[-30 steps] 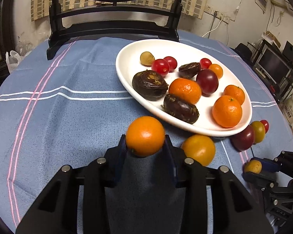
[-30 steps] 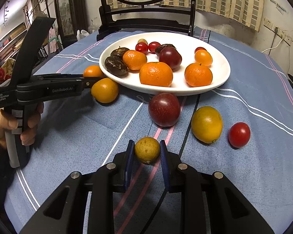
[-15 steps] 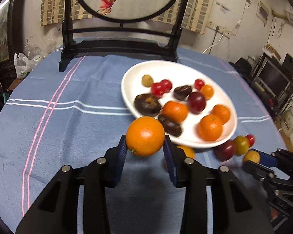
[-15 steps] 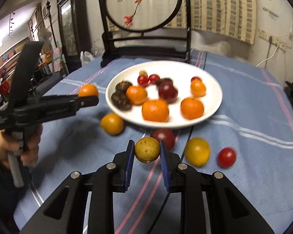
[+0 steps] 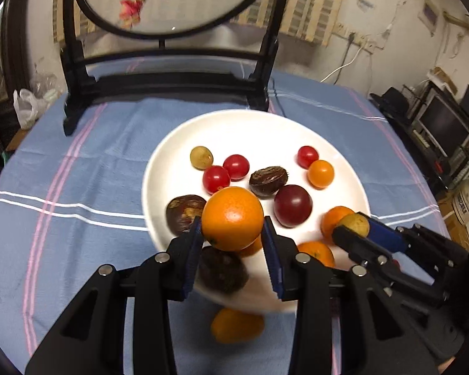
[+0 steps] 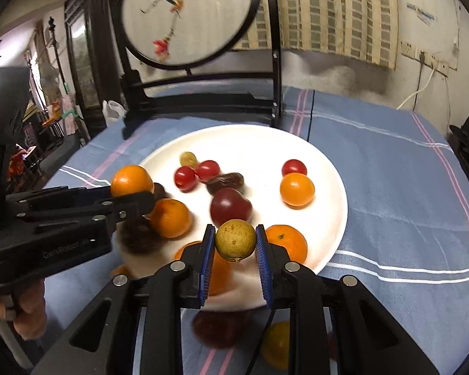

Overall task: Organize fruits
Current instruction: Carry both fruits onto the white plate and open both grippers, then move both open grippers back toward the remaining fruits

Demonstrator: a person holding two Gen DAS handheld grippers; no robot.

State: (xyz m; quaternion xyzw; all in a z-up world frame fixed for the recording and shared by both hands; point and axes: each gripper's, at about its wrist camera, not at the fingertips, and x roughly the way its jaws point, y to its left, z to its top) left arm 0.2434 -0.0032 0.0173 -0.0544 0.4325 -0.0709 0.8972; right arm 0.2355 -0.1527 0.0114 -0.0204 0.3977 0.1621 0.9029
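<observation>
My left gripper [image 5: 233, 237] is shut on an orange [image 5: 232, 218] and holds it in the air over the near edge of the white plate [image 5: 178, 143]. My right gripper [image 6: 234, 243] is shut on a small yellow-green fruit [image 6: 235, 239], also raised over the plate's [image 6: 334, 187] near edge. The plate holds several fruits: red cherry tomatoes [image 5: 236, 166], dark wrinkled fruits [image 5: 268, 180], a plum [image 5: 292, 205] and oranges [image 6: 297, 189]. The left gripper with its orange also shows in the right wrist view [image 6: 131, 181], and the right gripper in the left wrist view [image 5: 353, 226].
Loose fruits lie on the blue striped tablecloth [image 5: 78, 193] in front of the plate: an orange one [image 5: 237, 325], a dark red one [image 6: 217, 328] and a yellow one [image 6: 276, 343]. A black wooden stand with a round embroidered screen [image 5: 172, 72] stands behind the plate.
Both grippers have lifted their fruits off the cloth and moved forward, from in front of the plate to above its near edge.
</observation>
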